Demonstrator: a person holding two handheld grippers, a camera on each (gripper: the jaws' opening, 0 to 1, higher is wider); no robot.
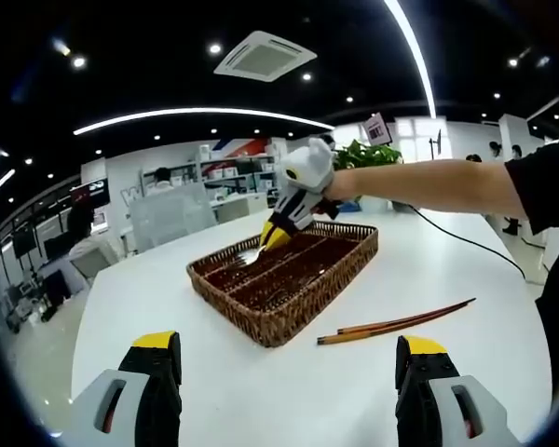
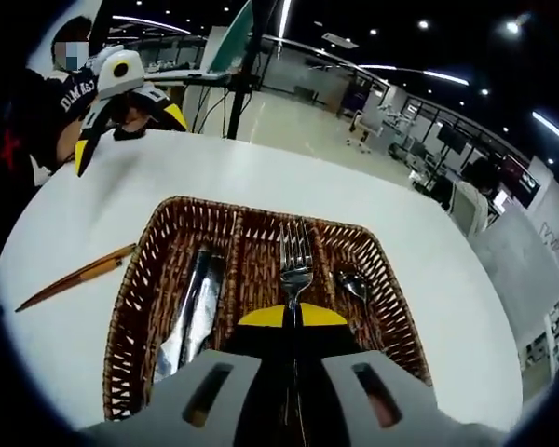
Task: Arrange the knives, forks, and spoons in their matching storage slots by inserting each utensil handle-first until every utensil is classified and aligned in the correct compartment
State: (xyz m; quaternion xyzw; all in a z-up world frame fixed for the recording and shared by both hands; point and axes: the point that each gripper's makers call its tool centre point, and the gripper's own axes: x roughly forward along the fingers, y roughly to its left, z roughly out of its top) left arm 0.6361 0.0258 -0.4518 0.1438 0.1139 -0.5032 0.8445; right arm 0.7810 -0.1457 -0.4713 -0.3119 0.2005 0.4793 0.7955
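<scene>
Right jaws: the right gripper point(image 2: 293, 317) has its yellow tips pressed together on the handle of the fork point(image 2: 295, 256).
Fork: it is over the middle slot of the basket point(image 2: 130, 307). Whether it is resting on the bottom yet, I cannot tell.
Fork's way: the long line runs down the slot. The prongs point at the far wall and the handle points back at the jaws.
Knives: the knives point(image 2: 194, 321) lie in the next slot, along it too.
Spoon: a spoon point(image 2: 353, 282) lies in the slot on the other side.
Left jaws: the left gripper point(image 1: 289, 363) is wide apart and holds nothing, above the tabletop point(image 1: 224, 391), well back from the basket.
Chopsticks: the chopsticks point(image 1: 396, 323) lie on the tabletop beside the basket.
What could go wrong: if the jaws let go while the fork is tilted, I think it could lie across a slot wall or slide in with the spoon. A bump could also push the light basket.
</scene>
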